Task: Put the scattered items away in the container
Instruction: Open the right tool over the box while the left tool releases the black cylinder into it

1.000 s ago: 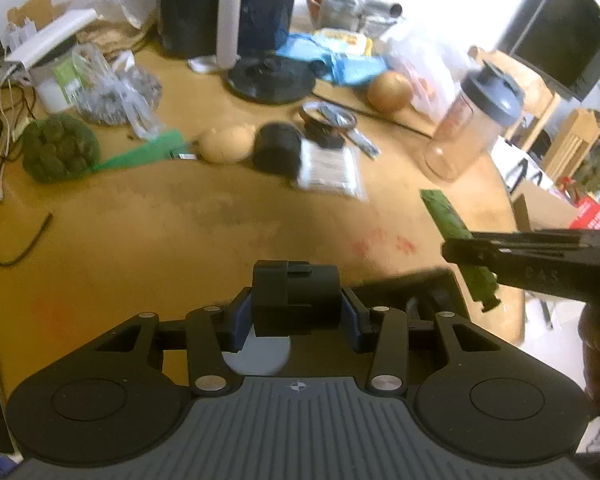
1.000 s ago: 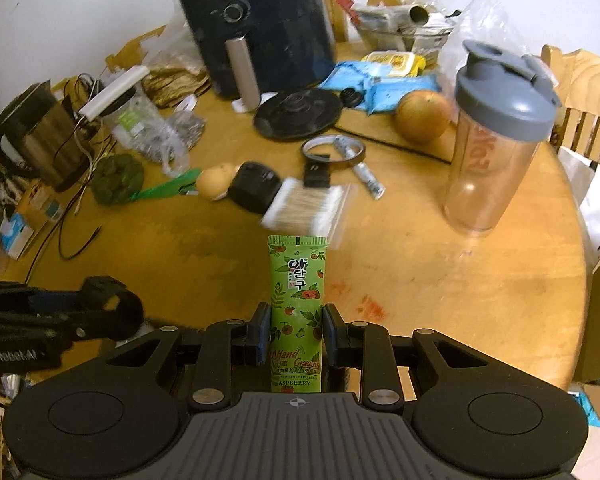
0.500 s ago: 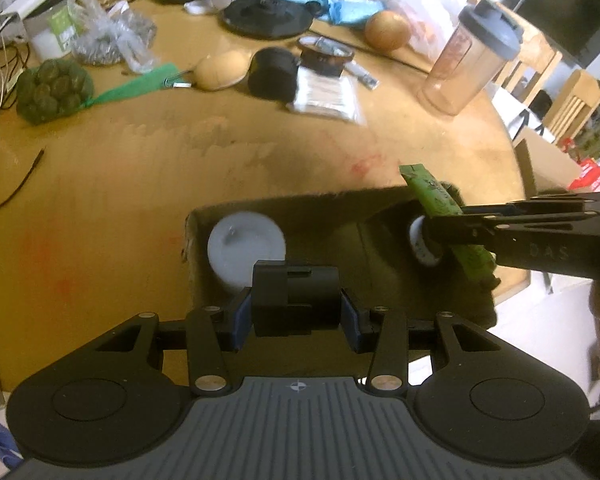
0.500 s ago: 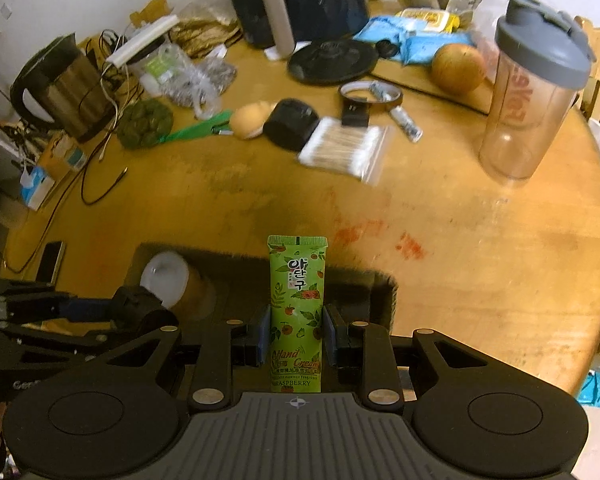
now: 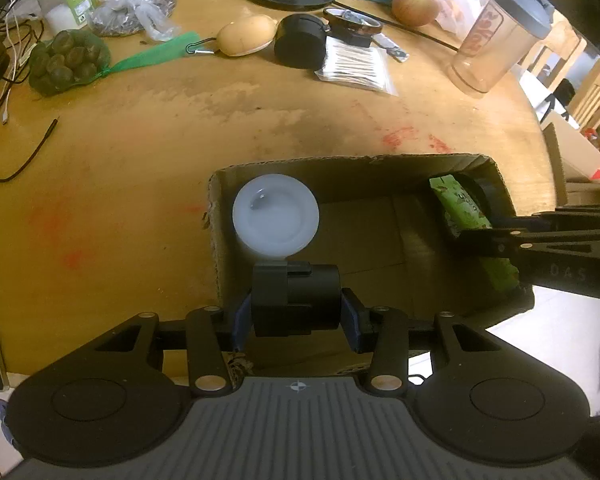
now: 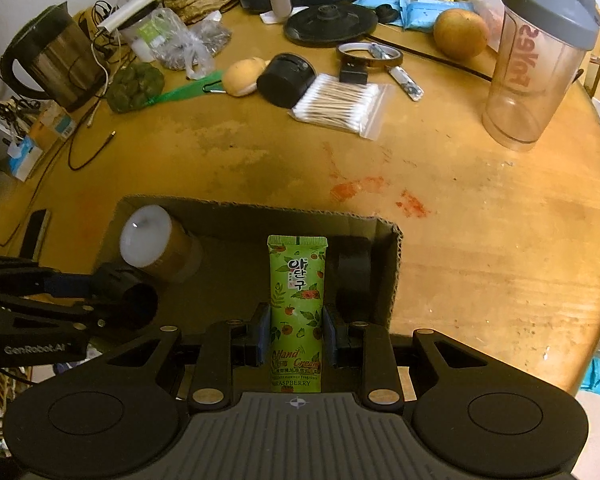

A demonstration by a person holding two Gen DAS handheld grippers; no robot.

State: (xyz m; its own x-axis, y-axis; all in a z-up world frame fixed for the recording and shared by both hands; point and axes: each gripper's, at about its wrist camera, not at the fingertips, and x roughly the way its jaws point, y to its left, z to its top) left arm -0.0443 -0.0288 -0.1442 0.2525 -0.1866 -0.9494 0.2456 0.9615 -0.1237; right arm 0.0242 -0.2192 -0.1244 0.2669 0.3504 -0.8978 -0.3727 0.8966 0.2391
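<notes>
Both grippers have dropped since a second ago: back then the cardboard box (image 5: 496, 184) barely peeked out behind the left fingers, and now its open top fills the lower middle of both wrist views, corrugated edge plain to see. The left gripper (image 5: 296, 314) pinches a chunky black plastic cap-like piece (image 5: 295, 298), blocky and matte, its blue pads pressed on either side, held over the near left part of the box just beside a jar with a smooth white round lid (image 5: 276, 216) and tan body standing inside. The right gripper (image 6: 296, 334) is clamped on the green hand cream tube (image 6: 297, 308), a flat soft tube printed with leaves and berries, its crimped end pointing out over the box's right half; from the left wrist view the same tube hangs tilted inside the box's right end. A dark roll-shaped object (image 6: 353, 264) sits in that right corner, too shadowed to name. Out on the worn, stained round wooden table (image 6: 480, 220) the loose items lie where they were: a clear zip bag of cotton swabs (image 6: 340, 106), a black round case (image 6: 286, 76), a pale egg-shaped object (image 6: 242, 76), a ring of tape (image 6: 368, 52), and a clear shaker bottle with a grey lid (image 6: 536, 60).
</notes>
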